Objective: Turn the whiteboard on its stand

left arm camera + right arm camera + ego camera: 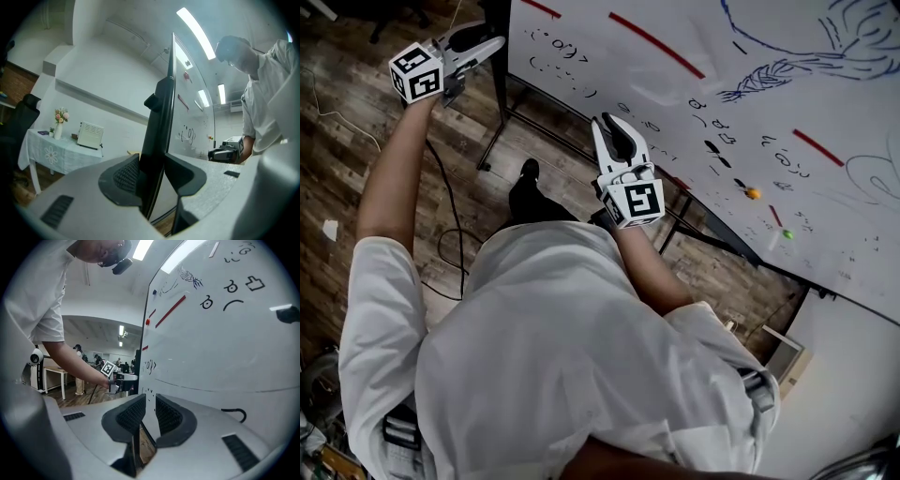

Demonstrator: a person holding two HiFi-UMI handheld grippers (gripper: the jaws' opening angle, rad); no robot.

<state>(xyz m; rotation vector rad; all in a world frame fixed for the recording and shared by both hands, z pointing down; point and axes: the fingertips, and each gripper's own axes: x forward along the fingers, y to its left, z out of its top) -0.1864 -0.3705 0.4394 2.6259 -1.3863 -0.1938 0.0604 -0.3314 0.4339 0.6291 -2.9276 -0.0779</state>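
The whiteboard (694, 56), covered in blue and black scribbles and red bars, fills the head view's upper right and leans over the floor. My left gripper (492, 39) is at its left side. In the left gripper view the board's black side frame (161, 117) runs between my left gripper's (157, 173) pads, which close on it. My right gripper (605, 122) points up at the board's lower edge. In the right gripper view that thin edge (146, 404) sits pinched between my right gripper's (147, 416) pads, with the white face (220, 333) on the right.
The stand's black legs (502, 103) and crossbars (703, 230) run under the board over a wooden floor. An orange magnet (753, 193) and a green one (787, 234) stick to the board. A cable (450, 244) lies on the floor. A table with a flower vase (58, 123) stands behind.
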